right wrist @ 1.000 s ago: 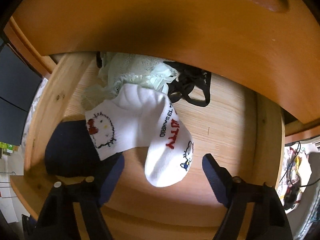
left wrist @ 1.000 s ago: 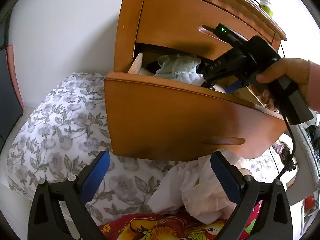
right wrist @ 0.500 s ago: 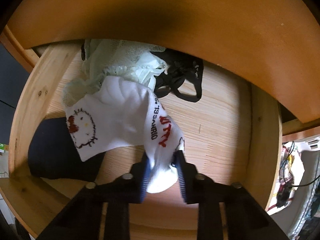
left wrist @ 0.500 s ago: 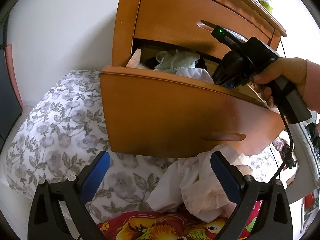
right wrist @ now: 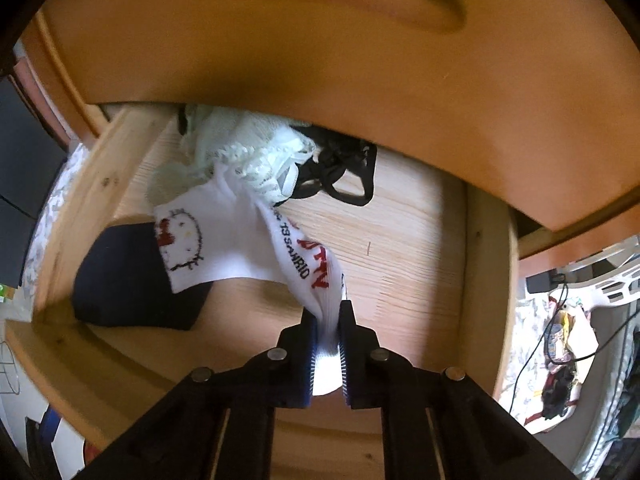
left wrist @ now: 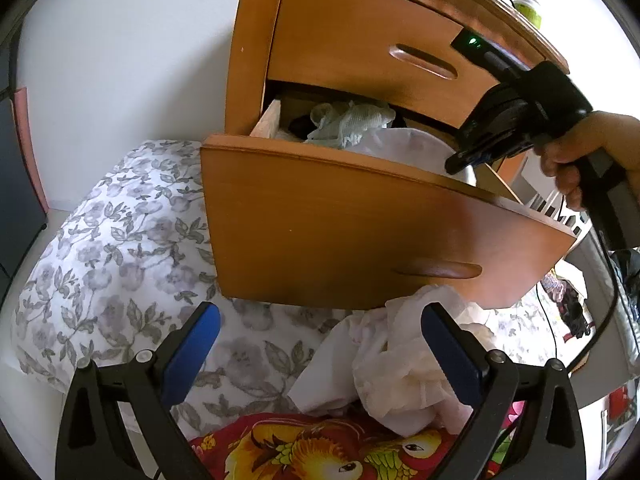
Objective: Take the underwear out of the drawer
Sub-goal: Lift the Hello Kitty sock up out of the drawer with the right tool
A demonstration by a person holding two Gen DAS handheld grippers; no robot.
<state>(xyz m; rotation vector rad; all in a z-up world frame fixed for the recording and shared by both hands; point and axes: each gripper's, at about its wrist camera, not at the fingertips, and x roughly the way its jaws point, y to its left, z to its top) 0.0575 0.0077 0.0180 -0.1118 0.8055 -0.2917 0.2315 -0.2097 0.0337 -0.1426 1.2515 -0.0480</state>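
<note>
Inside drawer (right wrist: pixel 404 248), white underwear (right wrist: pixel 256 248) stretched diagonally, right gripper (right wrist: pixel 327 344) jaws clamped

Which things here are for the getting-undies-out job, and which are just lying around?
For the job: open drawer; white cartoon garment, pinched by right gripper; lacy white one; black one.

Just lying about: flowery bedding; green bottle; open left gripper.

Floral bedding (left wrist: pixel 120 248) (grey leaves), green bottle (left wrist: pixel 528 2).
</note>
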